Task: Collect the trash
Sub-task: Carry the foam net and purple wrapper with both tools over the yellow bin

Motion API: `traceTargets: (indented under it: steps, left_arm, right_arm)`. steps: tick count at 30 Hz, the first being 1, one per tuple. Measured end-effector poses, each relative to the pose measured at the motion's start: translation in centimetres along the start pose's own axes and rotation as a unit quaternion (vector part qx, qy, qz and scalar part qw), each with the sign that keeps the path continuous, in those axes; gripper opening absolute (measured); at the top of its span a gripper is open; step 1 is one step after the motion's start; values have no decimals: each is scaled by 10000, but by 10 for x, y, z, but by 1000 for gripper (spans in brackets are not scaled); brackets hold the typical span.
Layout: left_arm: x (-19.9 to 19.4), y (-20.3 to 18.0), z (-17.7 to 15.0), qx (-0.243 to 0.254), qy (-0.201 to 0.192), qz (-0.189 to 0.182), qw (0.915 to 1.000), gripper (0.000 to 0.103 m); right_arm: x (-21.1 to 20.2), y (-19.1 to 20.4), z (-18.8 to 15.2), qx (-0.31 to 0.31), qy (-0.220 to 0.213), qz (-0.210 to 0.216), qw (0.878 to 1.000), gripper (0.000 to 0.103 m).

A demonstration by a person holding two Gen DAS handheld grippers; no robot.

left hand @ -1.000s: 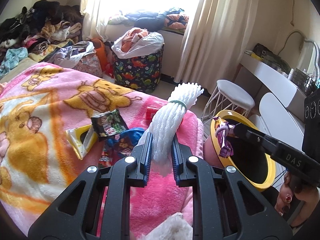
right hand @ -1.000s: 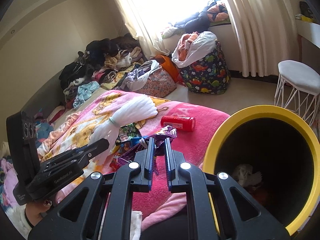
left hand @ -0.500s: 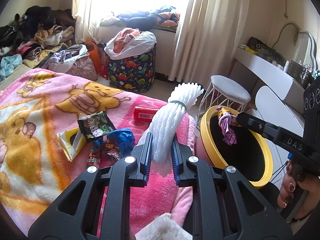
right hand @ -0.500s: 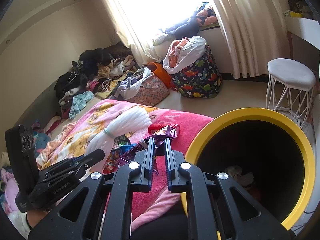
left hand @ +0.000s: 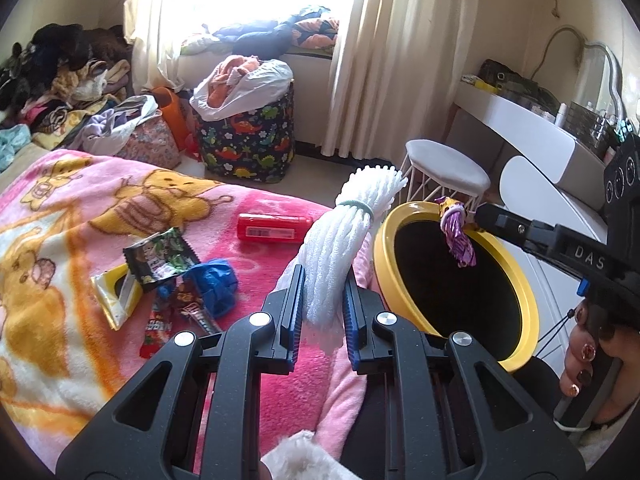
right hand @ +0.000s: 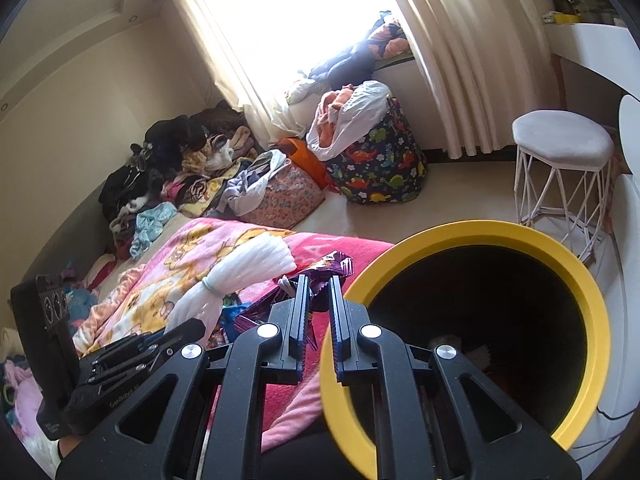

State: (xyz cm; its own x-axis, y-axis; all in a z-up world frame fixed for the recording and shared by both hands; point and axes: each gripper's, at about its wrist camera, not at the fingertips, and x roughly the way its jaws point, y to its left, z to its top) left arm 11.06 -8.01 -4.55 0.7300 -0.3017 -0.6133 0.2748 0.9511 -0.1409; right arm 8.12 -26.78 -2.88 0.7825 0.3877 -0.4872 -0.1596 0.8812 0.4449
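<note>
Looking at the trash first: the left gripper (left hand: pixel 320 300) is clamped on a white foam net (left hand: pixel 344 240), a bundle cinched near its top by a pale green band, sticking up and forward out of the blue pads so its frayed end reaches toward the bin's near rim. The right gripper (right hand: pixel 318 300) has its fingers pinched tight on a crumpled purple wrapper (left hand: pixel 458 236), and from the left camera you can see that wrapper dangling right over the yellow rim of the bin (left hand: pixel 520 292), just above the black opening. The bin sits right against the edge of the bed, tipped toward the cameras, and from the right camera there's some pale stuff at the bottom that I can't make out. More trash is lying on the pink cartoon blanket (left hand: pixel 80 216): a red tube (left hand: pixel 274 228) on its side, a dark green snack packet (left hand: pixel 160 258), a yellow packet (left hand: pixel 116 292) touching it, a blue crumpled bag (left hand: pixel 216 280) and a couple of red wrappers under that. Further back there's a dinosaur-print hamper (left hand: pixel 248 136) stuffed with clothes, a white stool (left hand: pixel 448 168) by the curtain, a white desk (left hand: pixel 532 128) on the right, and a big heap of clothes along the left wall. A hand (left hand: pixel 588 360) with dark painted nails holds the right gripper's handle.
</note>
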Motion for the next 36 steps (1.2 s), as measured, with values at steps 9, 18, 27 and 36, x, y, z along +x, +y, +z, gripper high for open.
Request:
traceTargets:
  steps: [9, 18, 27, 36]
  left_arm:
    - [7, -17, 1, 136, 60, -101, 9998, 12]
    - [20, -39, 0, 306, 158, -276, 9990, 12]
    - [33, -58, -4, 478, 293, -388, 9977, 12]
    - [48, -74, -7, 645, 420, -396, 9962, 12]
  right_arm:
    - [-9, -21, 7, 104, -120, -198, 9997, 10]
    - [-14, -39, 7, 223, -199, -398, 9988, 10]
    - [-19, -60, 7, 377, -277, -622, 9970, 10]
    - [-20, -75, 5, 521, -280, -834, 9948, 10]
